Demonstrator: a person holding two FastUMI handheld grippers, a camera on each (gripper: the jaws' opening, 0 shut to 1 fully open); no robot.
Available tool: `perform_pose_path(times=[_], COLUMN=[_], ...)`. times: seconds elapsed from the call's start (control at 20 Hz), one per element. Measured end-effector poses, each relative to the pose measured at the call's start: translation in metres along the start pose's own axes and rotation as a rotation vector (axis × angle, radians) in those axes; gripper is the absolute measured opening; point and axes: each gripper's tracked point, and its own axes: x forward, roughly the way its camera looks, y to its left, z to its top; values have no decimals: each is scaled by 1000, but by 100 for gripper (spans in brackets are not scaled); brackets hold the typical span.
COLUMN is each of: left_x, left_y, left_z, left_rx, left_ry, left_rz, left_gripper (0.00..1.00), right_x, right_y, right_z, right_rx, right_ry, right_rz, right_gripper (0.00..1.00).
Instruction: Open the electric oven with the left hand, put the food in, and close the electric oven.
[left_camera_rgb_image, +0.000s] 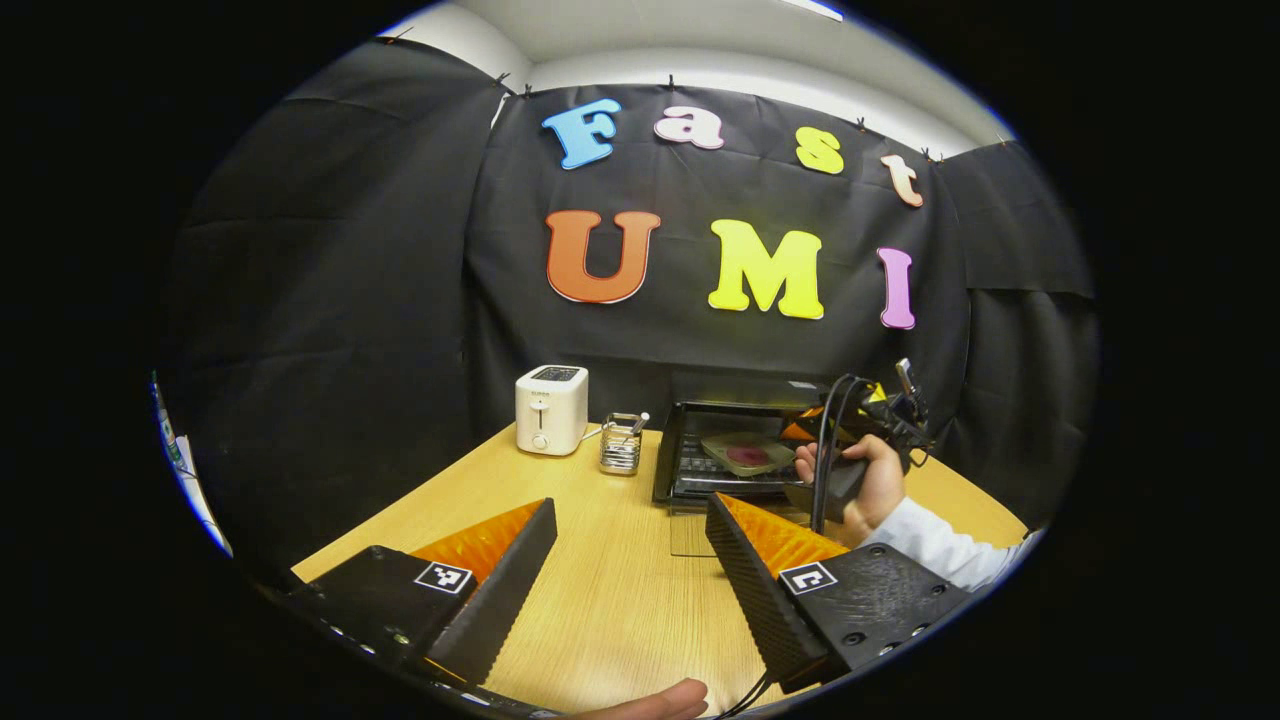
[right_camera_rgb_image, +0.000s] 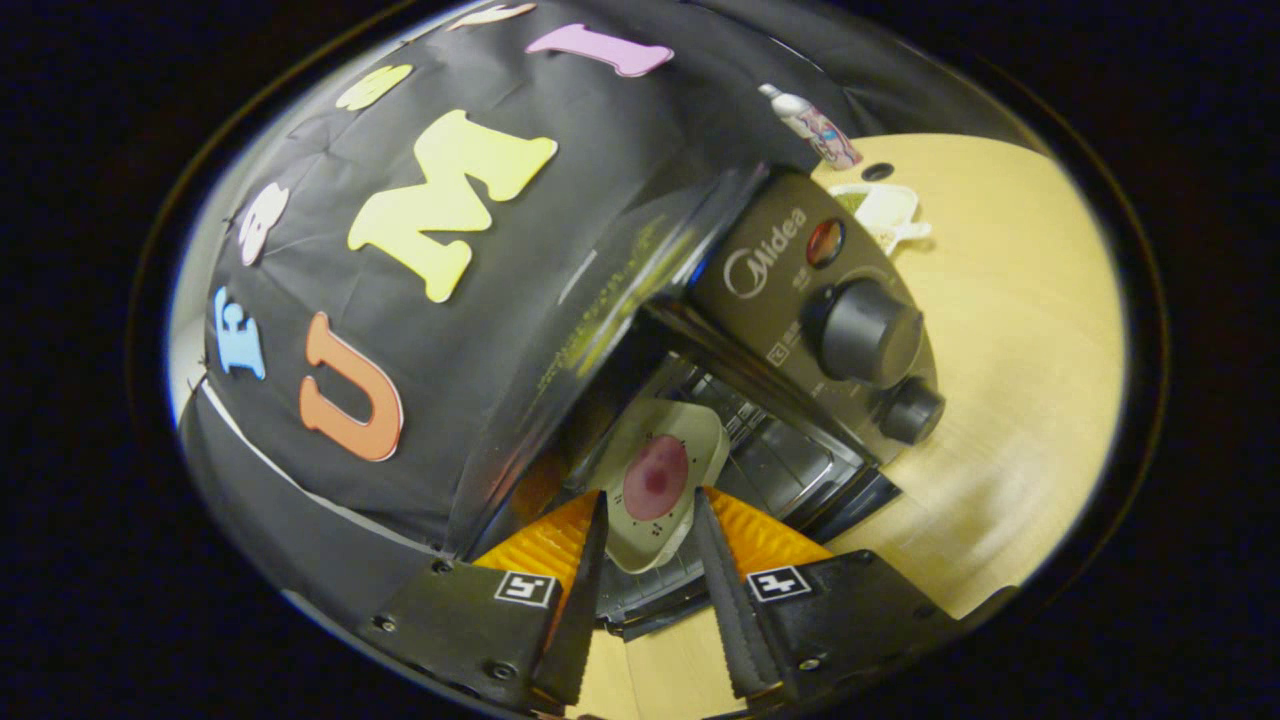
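Note:
The dark electric oven (left_camera_rgb_image: 735, 392) stands at the back of the wooden table with its glass door (left_camera_rgb_image: 690, 535) folded down flat. A pale square plate (right_camera_rgb_image: 662, 440) carrying a round reddish piece of food (right_camera_rgb_image: 655, 477) is tilted in the oven's mouth over the wire rack. My right gripper (right_camera_rgb_image: 650, 500) is shut on the plate's near edge, with a finger on each side. The left gripper view shows this right gripper (left_camera_rgb_image: 800, 432) in a hand with a white sleeve, holding the plate (left_camera_rgb_image: 745, 455) at the oven opening. My left gripper (left_camera_rgb_image: 630, 505) hovers open over the table, in front of the oven, holding nothing.
A white toaster (left_camera_rgb_image: 551, 408) and a small wire holder (left_camera_rgb_image: 621, 443) stand left of the oven. Two knobs (right_camera_rgb_image: 868, 330) sit on the oven's control panel. Beyond the oven are a bottle (right_camera_rgb_image: 812, 124) and a white dish (right_camera_rgb_image: 882, 212). A hand (left_camera_rgb_image: 655, 700) shows at the near table edge.

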Motion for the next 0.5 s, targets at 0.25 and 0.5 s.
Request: perform_pose_path(times=[0.25, 0.5], left_x=[19, 38], left_y=[-17, -45], left_z=[-18, -54], left_rx=[12, 12], left_ry=[52, 149], left_rz=[-28, -90], left_gripper=[95, 96], right_x=[-34, -87], right_y=[-4, 12], right_z=[21, 51], right_rx=[-160, -271], right_ry=[-49, -124], right_rz=[31, 141], right_gripper=[67, 94])
